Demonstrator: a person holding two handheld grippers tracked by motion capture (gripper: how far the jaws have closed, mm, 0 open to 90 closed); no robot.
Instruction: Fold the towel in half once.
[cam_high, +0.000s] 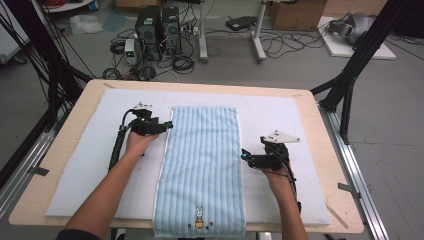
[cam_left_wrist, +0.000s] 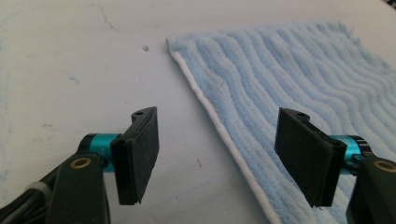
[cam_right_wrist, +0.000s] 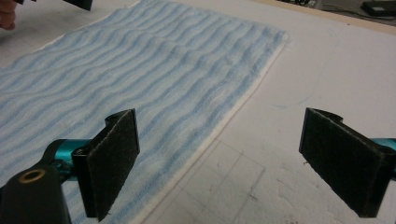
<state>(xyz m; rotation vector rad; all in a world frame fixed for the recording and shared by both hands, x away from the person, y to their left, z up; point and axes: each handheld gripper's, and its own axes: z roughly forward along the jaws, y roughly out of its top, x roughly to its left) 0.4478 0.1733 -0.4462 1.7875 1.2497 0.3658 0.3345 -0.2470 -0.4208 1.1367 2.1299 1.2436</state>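
- Pale blue ribbed terry towel with a white border lies flat and lengthwise down the middle of the table, its near end hanging just over the table's front edge; a small rabbit picture sits near that end.
- Under the towel is a white foam mat that covers most of the light wooden tabletop.
- Left gripper sits at the towel's left edge, near its far corner; in the left gripper view its black padded jaws straddle the white border, one over the bare mat and one over the blue pile. They stand apart and hold nothing.
- Right gripper sits at the towel's right edge, about halfway along. In the right gripper view its jaws gape wide, one over the towel's edge and the other over the mat, with nothing gripped.
- Beyond the table, computer towers and loose cables lie on the grey floor.
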